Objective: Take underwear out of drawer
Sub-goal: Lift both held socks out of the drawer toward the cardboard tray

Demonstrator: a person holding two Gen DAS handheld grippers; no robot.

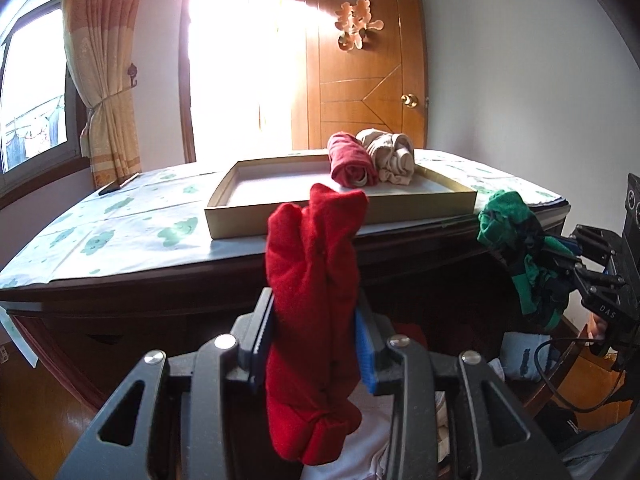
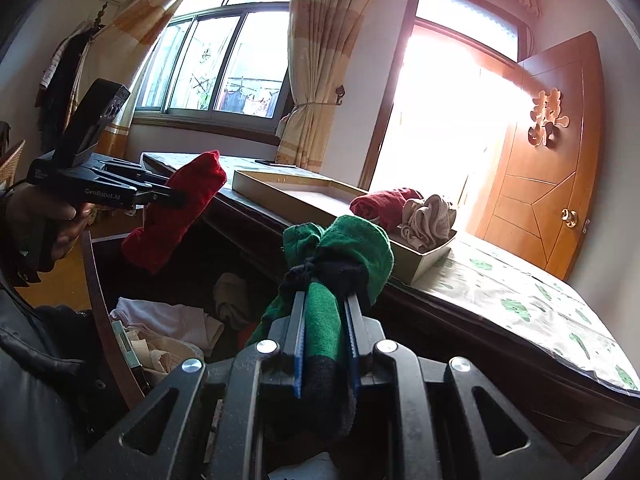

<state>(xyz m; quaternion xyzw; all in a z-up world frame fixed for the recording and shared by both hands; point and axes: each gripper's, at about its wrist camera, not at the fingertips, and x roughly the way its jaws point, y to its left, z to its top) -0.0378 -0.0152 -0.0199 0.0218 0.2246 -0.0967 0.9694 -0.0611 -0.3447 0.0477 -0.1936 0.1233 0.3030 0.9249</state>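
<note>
Red knitted underwear roll [image 1: 312,300] clamped upright in left gripper [image 1: 314,350] jaws, above open drawer [image 2: 104,280]; green-and-black rolled underwear [image 2: 336,276] pinched in narrow right gripper [image 2: 325,344] jaws. Both short of shallow cardboard tray [image 1: 340,216] on bench [image 1: 120,236]. Risked: soft rolls slipping or unrolling back into drawer, or snagging bench edge in transit.

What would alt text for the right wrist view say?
The right tool grips a rolled green and black garment above the open drawer. At left, the left tool holds a red roll; a tray on the dresser holds two more.
</note>
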